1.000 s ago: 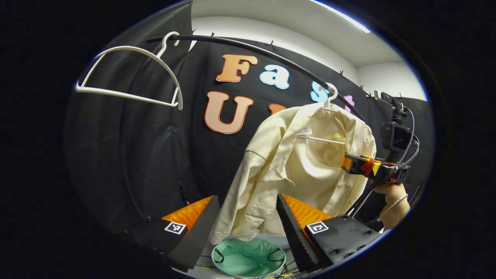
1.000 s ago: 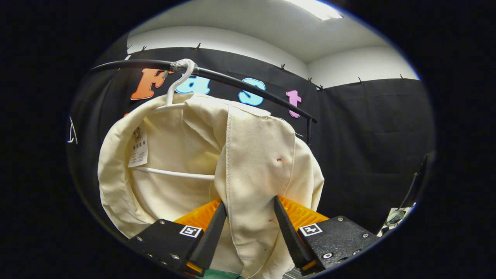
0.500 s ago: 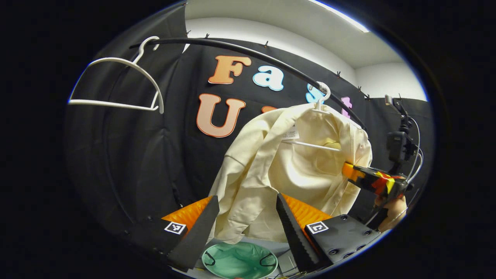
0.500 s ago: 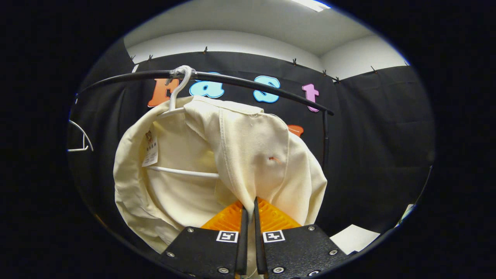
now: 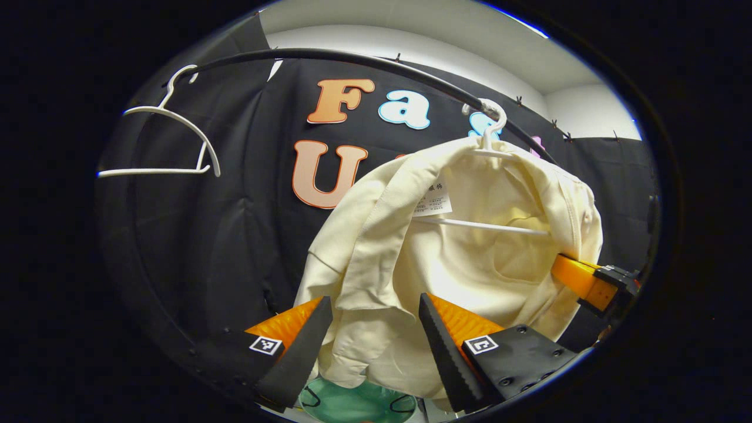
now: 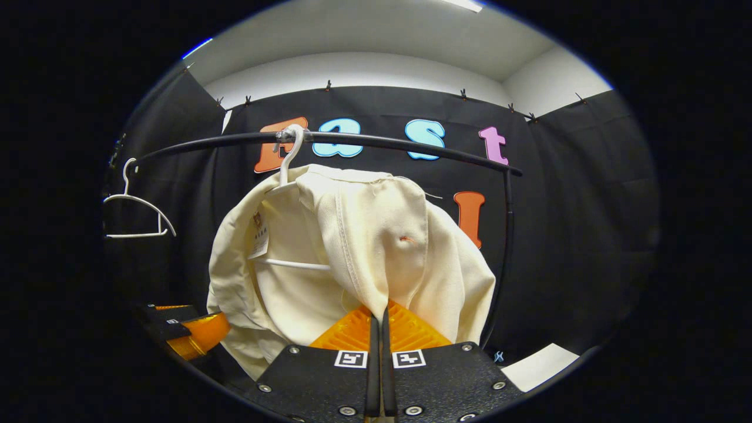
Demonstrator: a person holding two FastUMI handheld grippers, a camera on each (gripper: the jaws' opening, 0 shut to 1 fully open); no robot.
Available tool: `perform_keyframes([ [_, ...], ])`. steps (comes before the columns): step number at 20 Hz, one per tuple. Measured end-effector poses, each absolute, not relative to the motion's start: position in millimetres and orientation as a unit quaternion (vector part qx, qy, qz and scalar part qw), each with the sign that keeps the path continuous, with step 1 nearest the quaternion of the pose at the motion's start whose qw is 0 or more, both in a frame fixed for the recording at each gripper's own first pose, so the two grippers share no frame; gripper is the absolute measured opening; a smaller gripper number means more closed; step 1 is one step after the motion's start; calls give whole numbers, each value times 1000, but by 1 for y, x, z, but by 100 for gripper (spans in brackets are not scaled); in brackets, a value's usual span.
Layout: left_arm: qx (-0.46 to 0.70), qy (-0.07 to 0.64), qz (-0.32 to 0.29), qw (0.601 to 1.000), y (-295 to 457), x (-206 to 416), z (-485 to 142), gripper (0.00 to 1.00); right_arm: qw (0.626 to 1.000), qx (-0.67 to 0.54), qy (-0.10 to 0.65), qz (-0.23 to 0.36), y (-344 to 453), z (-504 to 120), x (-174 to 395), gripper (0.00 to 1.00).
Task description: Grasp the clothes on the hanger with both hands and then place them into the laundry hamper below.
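creamy woven shirt, pinched by right gripper ribbed fingers

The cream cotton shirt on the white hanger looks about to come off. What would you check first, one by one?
1. Right gripper shut on the cream cotton shirt: ok, front edge pinched between its fingers.
2. Left gripper holding the shirt: not ok, jaws open with fabric between them.
3. Shirt free of the white plastic hanger: not ok, it hangs on it.
4. Hanger hooked on the black rail: ok.
5. Green laundry hamper below the shirt: ok, its rim shows under the hem.
6. Spare white hanger out of the way: ok, off to the side.
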State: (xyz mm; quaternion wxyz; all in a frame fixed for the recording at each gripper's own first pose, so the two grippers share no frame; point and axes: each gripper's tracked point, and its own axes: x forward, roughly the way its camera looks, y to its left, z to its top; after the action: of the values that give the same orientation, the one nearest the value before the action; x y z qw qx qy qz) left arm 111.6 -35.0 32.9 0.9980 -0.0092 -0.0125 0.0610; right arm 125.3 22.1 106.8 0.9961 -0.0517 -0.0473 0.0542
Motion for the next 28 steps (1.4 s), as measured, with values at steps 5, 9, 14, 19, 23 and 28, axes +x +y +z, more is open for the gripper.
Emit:
perform_keyframes([
  [5,-26,-13,85,996,-37,141,30,100,994,-58,-65,66,17,117,115,1],
  [9,-51,-12,117,992,-30,165,28,97,994,-56,-70,69,12,121,114,1],
  [14,-67,10,146,987,-18,194,15,97,993,-54,-73,75,11,121,115,1],
  [19,-117,15,157,981,-6,216,10,98,993,-52,-70,84,13,120,118,1],
  [23,-161,20,155,974,9,209,14,73,993,-45,-73,86,10,126,115,1],
  [28,-135,31,139,981,22,183,34,7,993,-42,-72,85,5,134,110,1],
])
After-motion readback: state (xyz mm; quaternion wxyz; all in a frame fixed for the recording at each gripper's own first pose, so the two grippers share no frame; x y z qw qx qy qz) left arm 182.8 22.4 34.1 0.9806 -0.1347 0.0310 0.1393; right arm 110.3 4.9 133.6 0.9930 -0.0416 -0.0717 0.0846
